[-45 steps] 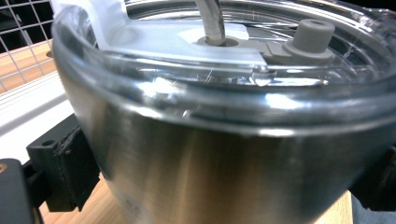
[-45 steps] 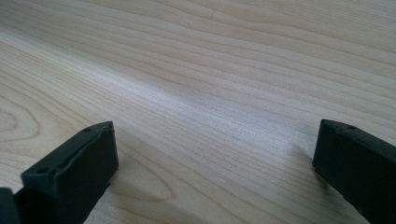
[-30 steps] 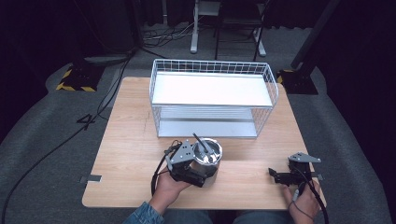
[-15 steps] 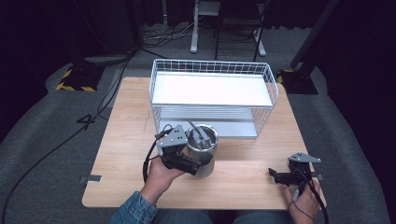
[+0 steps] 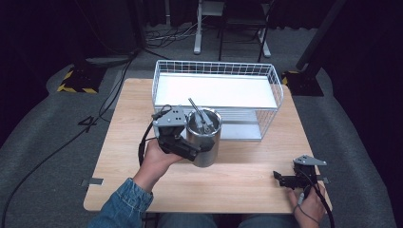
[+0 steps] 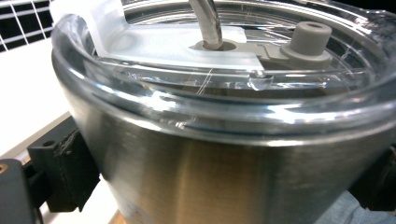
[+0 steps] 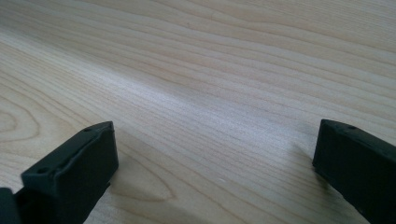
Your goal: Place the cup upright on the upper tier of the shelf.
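Note:
A stainless steel tumbler (image 5: 207, 142) with a clear lid (image 6: 233, 60) and a bent metal straw (image 6: 208, 23) is held in my left gripper (image 5: 192, 151), just in front of the white wire basket (image 5: 214, 63). In the left gripper view the tumbler (image 6: 224, 158) sits between the two black jaws, with the left gripper (image 6: 219, 186) shut on its body. It looks lifted off the table. My right gripper (image 5: 285, 180) rests at the front right of the table. In its own view the right gripper (image 7: 215, 172) is open, with bare wood between its jaws.
The wooden table (image 5: 247, 180) has free room in front of and to the left of the basket. The basket has a white floor and takes up the far half of the table. Cables and stand legs lie on the dark floor beyond.
My left gripper has carried the tumbler up and away from the person, closer to the basket's front wall. The right gripper has stayed where it was.

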Tool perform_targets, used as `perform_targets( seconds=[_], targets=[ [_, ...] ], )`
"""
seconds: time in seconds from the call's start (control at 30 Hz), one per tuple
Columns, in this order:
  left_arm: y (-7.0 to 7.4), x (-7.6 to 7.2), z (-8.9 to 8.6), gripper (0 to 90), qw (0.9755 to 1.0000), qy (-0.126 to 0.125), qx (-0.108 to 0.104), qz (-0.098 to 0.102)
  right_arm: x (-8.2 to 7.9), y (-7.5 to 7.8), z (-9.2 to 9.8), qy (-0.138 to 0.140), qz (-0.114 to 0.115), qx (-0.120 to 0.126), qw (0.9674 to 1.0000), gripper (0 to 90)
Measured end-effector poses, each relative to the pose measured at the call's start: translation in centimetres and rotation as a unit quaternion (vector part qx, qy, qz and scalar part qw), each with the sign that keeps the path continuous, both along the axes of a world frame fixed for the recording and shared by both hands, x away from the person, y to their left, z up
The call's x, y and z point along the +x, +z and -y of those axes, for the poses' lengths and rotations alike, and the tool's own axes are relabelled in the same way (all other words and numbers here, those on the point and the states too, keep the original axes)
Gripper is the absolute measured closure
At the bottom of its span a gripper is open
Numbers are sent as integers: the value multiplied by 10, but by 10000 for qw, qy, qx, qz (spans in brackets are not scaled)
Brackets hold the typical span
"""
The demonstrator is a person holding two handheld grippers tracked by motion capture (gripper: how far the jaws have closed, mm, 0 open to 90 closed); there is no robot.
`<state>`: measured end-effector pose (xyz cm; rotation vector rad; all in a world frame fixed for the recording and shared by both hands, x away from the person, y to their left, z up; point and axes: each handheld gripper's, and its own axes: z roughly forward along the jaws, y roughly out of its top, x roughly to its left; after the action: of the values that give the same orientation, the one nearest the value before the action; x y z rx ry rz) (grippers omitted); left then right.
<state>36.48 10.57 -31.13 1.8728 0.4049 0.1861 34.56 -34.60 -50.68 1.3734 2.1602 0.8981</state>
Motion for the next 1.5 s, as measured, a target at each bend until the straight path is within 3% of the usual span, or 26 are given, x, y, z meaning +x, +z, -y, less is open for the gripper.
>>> perform_targets(
  seconds=[0.3, 0.6, 1.07, 1.23, 1.5],
  targets=[
    [26, 14, 0, 37, 9999, -12, 71, 133, 0, 0, 0, -1, -1, 1, 10000, 2],
    [43, 28, 1, 37, 9999, -37, -34, 123, 0, 0, 0, -3, -1, 0, 10000, 1],
    [76, 53, 2, 37, 9996, 101, -139, 218, 1, 0, 0, -8, -15, 4, 10000, 2],
    [89, 65, 2, 37, 9991, 172, -158, 342, 1, 0, 0, -8, -15, 3, 10000, 2],
    [100, 81, 2, 37, 9989, 290, -216, 291, 1, 0, 0, -9, -16, 3, 10000, 2]
  ],
)
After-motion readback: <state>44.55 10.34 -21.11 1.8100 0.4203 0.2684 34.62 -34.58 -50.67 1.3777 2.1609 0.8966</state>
